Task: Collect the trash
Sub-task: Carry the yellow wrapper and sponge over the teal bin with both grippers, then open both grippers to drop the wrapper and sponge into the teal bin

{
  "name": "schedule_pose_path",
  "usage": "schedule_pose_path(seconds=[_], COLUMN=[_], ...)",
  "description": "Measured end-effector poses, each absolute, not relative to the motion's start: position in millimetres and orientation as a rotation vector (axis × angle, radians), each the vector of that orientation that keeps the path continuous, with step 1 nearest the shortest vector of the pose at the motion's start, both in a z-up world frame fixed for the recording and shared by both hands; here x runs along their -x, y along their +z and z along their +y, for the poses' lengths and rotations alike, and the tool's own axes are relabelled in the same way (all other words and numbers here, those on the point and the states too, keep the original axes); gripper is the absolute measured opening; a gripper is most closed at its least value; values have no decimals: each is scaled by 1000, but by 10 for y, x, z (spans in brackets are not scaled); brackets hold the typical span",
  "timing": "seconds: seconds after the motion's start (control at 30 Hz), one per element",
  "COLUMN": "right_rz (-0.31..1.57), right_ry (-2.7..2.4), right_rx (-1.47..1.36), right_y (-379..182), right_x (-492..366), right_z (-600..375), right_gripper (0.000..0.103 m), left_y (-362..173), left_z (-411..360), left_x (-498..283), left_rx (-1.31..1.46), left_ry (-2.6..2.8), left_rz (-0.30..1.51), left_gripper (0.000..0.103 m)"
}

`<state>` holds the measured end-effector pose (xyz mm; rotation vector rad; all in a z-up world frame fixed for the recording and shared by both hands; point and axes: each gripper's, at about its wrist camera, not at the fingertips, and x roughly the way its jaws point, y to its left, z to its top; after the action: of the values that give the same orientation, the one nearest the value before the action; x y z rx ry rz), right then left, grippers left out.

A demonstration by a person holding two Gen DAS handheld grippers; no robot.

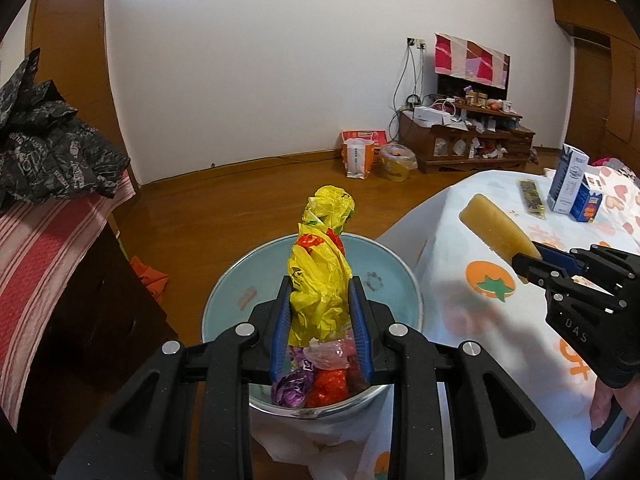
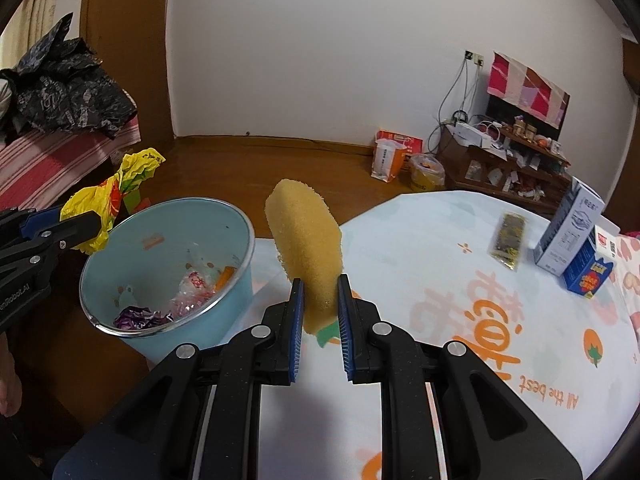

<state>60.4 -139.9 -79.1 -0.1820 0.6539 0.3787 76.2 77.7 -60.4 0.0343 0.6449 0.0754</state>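
White walls and a polished wooden floor (image 1: pixel 248 192) frame the room; a table under a white cloth printed with orange fruit (image 2: pixel 460 320) fills the right side, and a light blue bin (image 2: pixel 168 236) stands on the floor just beside its edge; inside the bin lie crumpled wrappers (image 2: pixel 140 316), purple foil and pink-and-white plastic among them. The left gripper (image 1: pixel 320 312) has its blue-padded jaws pressed on a crumpled yellow plastic bag (image 1: pixel 320 256) with red and orange print, which sticks up beyond the fingertips and hangs above the open mouth of the bin; in the right wrist view it sits over the bin's left rim. The right gripper (image 2: pixel 320 300) is clamped narrowly on one end of a yellow sponge (image 2: pixel 308 236), the free end tilting up and to the left, over the table edge near the bin. Farther back on the cloth rest a flat dark patterned packet (image 2: pixel 506 240) and two upright blue-and-white cartons (image 2: pixel 568 236) standing side by side. To the left, dark printed clothing (image 1: pixel 48 144) is heaped on a red-striped cover; against the far wall stand a cluttered low wooden cabinet (image 1: pixel 468 136) and some bags (image 1: pixel 360 156) on the floor.
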Motion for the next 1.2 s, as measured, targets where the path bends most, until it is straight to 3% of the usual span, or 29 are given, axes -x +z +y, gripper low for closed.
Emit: schedule_pose_path(seconds=[1.03,1.2], right_rz=[657,640], right_ry=[474,516], right_rx=[250,255], right_y=[-799,-777], right_x=[-697,-692], right_z=[-906,-801], right_gripper=[18,22], left_y=[-654,-665], left_z=[1181,1211], left_x=[-765,-774], left_rx=[14,32], left_ry=[161,156], left_rz=[667,675], left_gripper=[28,34])
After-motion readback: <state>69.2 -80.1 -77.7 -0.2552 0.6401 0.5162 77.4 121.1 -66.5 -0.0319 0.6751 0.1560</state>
